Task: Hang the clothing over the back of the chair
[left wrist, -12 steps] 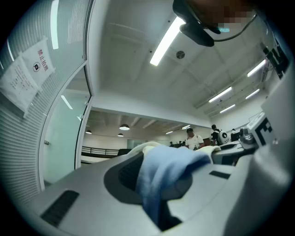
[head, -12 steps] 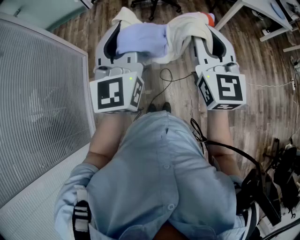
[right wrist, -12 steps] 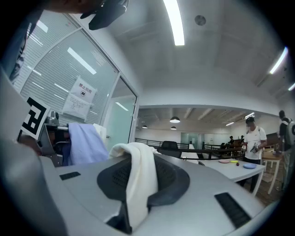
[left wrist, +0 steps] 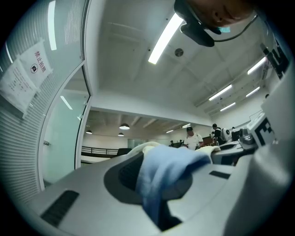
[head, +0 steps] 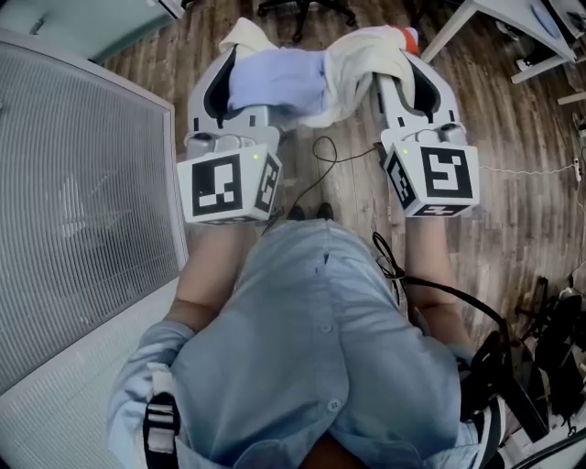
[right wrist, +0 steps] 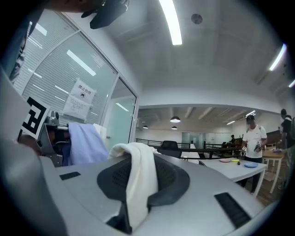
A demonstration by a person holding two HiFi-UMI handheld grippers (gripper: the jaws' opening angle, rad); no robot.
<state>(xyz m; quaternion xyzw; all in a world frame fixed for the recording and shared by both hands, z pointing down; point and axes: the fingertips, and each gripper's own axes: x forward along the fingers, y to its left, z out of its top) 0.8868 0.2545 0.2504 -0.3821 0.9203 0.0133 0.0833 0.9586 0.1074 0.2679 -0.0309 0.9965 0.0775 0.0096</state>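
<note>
Jaws clamp clothing (head: 302, 78): left gripper (left wrist: 159, 193), right gripper (right wrist: 133, 193)

Wood-plank floor (head: 522, 211) carried everything.
A dark chair base (head: 302, 7) and a white bench leg (head: 449, 32) stood on it; a thin pale cord (head: 522, 167) apparently lay along the boards.
</note>
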